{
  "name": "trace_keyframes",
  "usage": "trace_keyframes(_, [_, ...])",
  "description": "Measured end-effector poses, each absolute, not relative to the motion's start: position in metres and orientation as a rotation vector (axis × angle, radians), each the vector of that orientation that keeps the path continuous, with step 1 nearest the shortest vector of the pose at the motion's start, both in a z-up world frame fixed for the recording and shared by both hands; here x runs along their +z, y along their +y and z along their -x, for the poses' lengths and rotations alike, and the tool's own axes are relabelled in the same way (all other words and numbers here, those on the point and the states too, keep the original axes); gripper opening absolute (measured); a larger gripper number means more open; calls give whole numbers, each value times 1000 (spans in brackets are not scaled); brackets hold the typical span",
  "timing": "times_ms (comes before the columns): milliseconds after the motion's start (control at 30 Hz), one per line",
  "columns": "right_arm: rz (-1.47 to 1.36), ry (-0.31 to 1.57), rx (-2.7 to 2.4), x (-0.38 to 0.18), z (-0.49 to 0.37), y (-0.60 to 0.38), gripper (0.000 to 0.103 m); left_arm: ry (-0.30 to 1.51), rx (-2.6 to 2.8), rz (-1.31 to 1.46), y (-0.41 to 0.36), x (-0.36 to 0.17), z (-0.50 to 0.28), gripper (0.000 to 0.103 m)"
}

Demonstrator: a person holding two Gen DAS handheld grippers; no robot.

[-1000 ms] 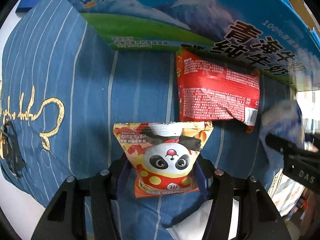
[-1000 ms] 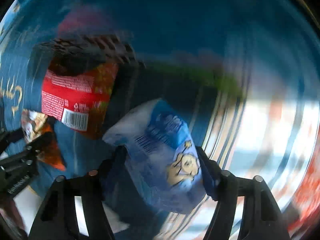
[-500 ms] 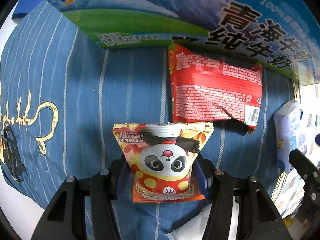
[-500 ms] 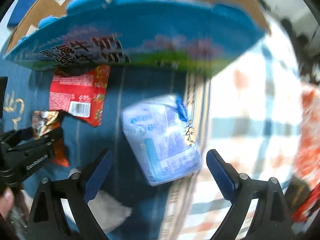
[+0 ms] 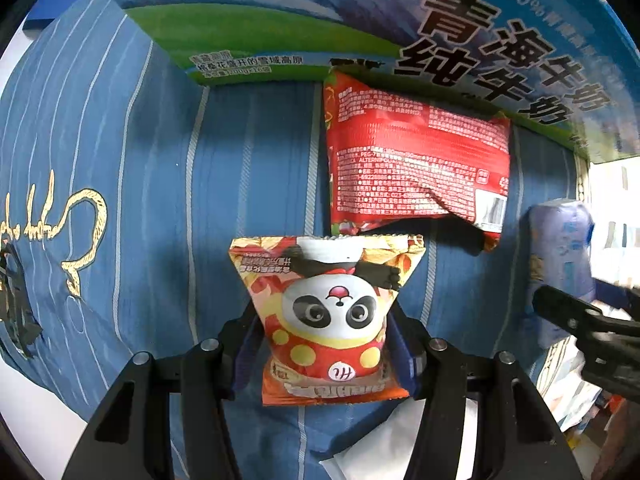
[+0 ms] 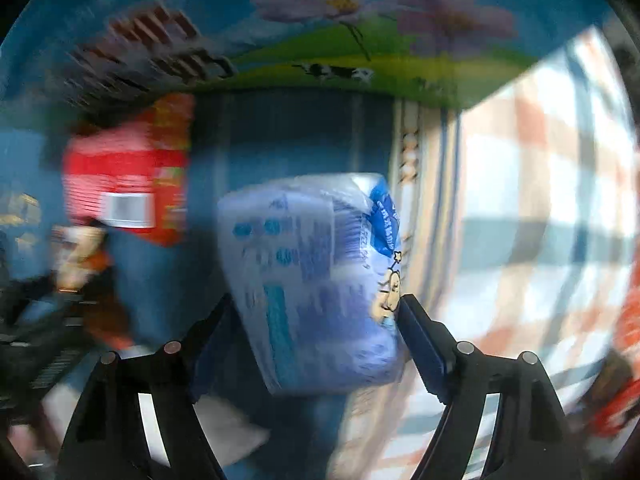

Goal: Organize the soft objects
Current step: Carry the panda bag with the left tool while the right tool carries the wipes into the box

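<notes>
The left gripper (image 5: 326, 350) has its jaws drawn in against the sides of a panda snack packet (image 5: 326, 312), which sits between them with its printed face up and its far, crimped edge pointing away from the fingers. Just beyond that far edge, slightly toward the right jaw's side, lies a red snack bag (image 5: 416, 164), back panel up with small print and a barcode at its right end; its near edge almost meets the panda packet. Both rest on a blue striped cloth (image 5: 160, 200) with gold embroidery (image 5: 80, 236) well out past the left jaw. Farther ahead of the jaws a milk carton box (image 5: 360, 12), printed with mountains, green field and large dark characters, stands with its wall over the far end of the red bag. The right gripper (image 6: 316, 320) holds a blue-and-white tissue pack (image 6: 312, 280) between its jaws, which press on both flanks of the pack; this view is motion-blurred, so the firmness of the grip is not certain. Ahead of these jaws the same box shows a flower-and-cow print, the red bag lies off to the left jaw's side, and a plaid cloth (image 6: 540, 220) spreads beyond the right jaw. In the left view the tissue pack appears far out on the right jaw's side.
</notes>
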State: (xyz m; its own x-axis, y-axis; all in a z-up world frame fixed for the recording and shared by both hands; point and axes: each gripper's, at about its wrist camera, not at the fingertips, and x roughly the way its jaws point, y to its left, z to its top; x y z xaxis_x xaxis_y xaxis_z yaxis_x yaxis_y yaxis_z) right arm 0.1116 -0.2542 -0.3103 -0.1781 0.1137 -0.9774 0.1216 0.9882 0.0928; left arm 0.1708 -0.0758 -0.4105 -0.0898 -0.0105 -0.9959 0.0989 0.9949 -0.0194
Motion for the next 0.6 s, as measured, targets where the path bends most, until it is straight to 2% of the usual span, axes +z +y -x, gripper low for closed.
trace_keyframes(67, [-291,1751,-4,-300,-114,-263,82,1653,-96,-55,-77,-412,-169,54])
trace_keyframes(367, [-208,1770,-54,-309,-141,-251,82,1648,-109,-69,-85,-412,-167,54])
trace_keyframes(400, [-217,1771,-57,-311,-145,-244,79,1646,-109,-69,-85,-413,-166,54])
trace_keyframes(467, [-233,1764,-56,-312,-143,-247,67,1639,-111,-64,-83,-409,-166,54])
trace_keyframes(600, [-243,1749,-92,-301,-128,-218,67,1632,-111,-66,-84,-401,-168,54])
